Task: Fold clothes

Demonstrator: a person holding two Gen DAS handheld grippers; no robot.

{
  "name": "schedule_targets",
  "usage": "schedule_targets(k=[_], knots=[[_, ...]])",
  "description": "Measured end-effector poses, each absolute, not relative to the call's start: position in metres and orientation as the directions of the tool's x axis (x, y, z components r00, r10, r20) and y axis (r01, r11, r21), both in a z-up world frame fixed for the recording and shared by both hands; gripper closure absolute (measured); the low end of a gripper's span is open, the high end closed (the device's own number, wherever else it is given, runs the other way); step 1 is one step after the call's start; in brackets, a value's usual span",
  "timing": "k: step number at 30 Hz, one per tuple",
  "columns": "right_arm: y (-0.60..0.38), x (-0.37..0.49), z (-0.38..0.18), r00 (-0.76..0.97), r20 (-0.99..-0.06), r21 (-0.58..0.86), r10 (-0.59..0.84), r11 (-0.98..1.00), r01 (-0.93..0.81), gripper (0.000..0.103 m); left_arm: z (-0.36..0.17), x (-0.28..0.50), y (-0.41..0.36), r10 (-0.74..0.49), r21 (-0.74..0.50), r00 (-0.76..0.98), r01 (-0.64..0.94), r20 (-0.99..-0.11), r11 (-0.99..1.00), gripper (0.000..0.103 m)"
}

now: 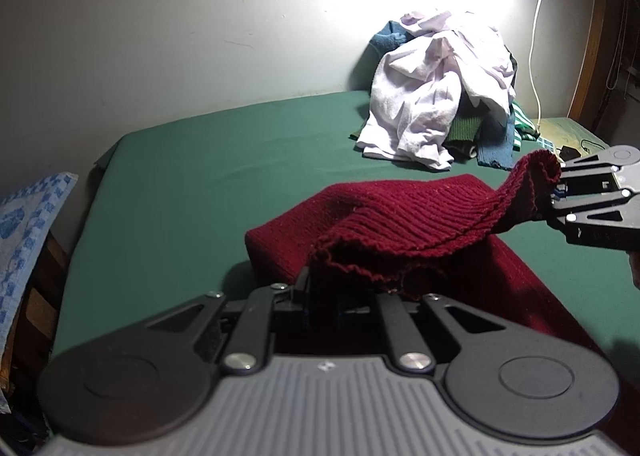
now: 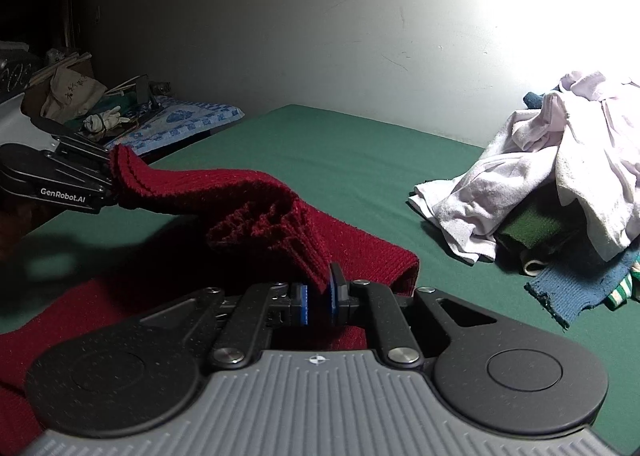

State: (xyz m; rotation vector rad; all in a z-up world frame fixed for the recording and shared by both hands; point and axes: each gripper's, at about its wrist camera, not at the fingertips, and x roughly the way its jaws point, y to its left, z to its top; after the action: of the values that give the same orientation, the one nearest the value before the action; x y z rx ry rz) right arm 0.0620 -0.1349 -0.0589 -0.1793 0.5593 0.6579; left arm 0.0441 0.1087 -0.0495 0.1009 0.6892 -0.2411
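1. A white cable (image 1: 538, 35) hangs down the pale wall (image 1: 160, 15).
2. A blue-and-white patterned cloth (image 2: 188, 123) lies off the far edge of the green surface (image 1: 200, 183).
3. Beyond it sits clutter: a beige bag (image 2: 70, 93) and a white glove (image 2: 102, 121).

Your right gripper (image 2: 318, 298) is pinching the dark red knit sweater's (image 2: 248, 195) ribbed edge, while your left gripper (image 2: 110, 179) is clamping its other end above the green surface (image 2: 340, 151).

Left claw (image 1: 320, 296) clamped shut on knit hem, right claw (image 2: 318, 296) likewise – both raised, facing each other
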Motion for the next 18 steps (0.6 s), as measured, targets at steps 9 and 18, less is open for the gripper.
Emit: schedule_targets(k=[9, 18], knots=[[-0.123, 0.053, -0.068, 0.654, -0.564, -0.055, 0.504, 0.767, -0.639, 0.093, -0.06, 0.05, 0.11, -0.157, 0.038, 0.736, 0.241, -0.659, 0.97, 0.094], [-0.121, 0.047, -0.075, 0.658, -0.585, -0.099, 0.473, 0.764, -0.637, 0.093, -0.066, 0.04, 0.107, -0.159, 0.053, 0.725, 0.261, -0.67, 0.964, 0.094]])
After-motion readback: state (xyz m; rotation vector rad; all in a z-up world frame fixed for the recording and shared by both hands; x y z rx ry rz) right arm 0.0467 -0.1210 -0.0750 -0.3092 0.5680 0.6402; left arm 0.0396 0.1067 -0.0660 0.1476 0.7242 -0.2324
